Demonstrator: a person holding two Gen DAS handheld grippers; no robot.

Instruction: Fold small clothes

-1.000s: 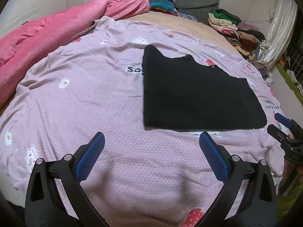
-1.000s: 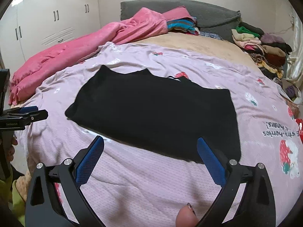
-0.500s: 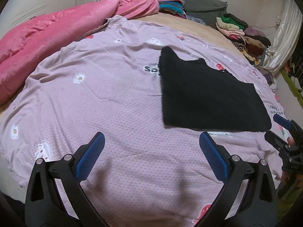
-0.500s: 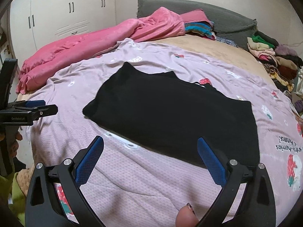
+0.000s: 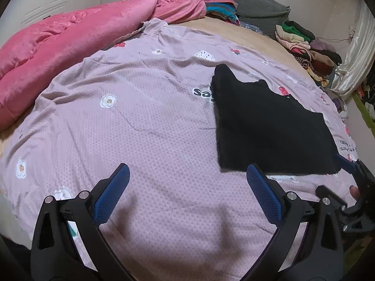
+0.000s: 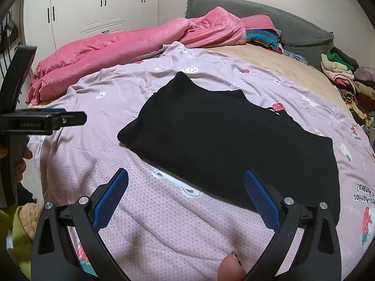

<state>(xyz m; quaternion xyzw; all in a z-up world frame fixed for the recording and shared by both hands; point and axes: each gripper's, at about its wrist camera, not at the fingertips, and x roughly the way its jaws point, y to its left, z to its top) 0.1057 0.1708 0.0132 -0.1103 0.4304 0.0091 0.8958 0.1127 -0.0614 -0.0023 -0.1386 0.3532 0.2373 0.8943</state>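
Note:
A black garment lies flat on the lilac printed bedsheet, folded into a rough rectangle with two pointed corners toward the far side. My left gripper hovers open over bare sheet, to the left of the garment's near corner. Over the sheet just short of the garment's near edge, my right gripper is open with nothing between its fingers. The right gripper's fingers also show at the far right of the left wrist view. The left gripper's fingers show at the left edge of the right wrist view.
A crumpled pink blanket runs along the far left of the bed. Folded clothes are stacked at the far right. A grey headboard cushion and white wardrobe doors stand behind. A fingertip shows at the bottom.
Both grippers have shifted left and drawn back, so the black garment now sits further right in each view. Both stay open and empty. The garment itself has not moved.

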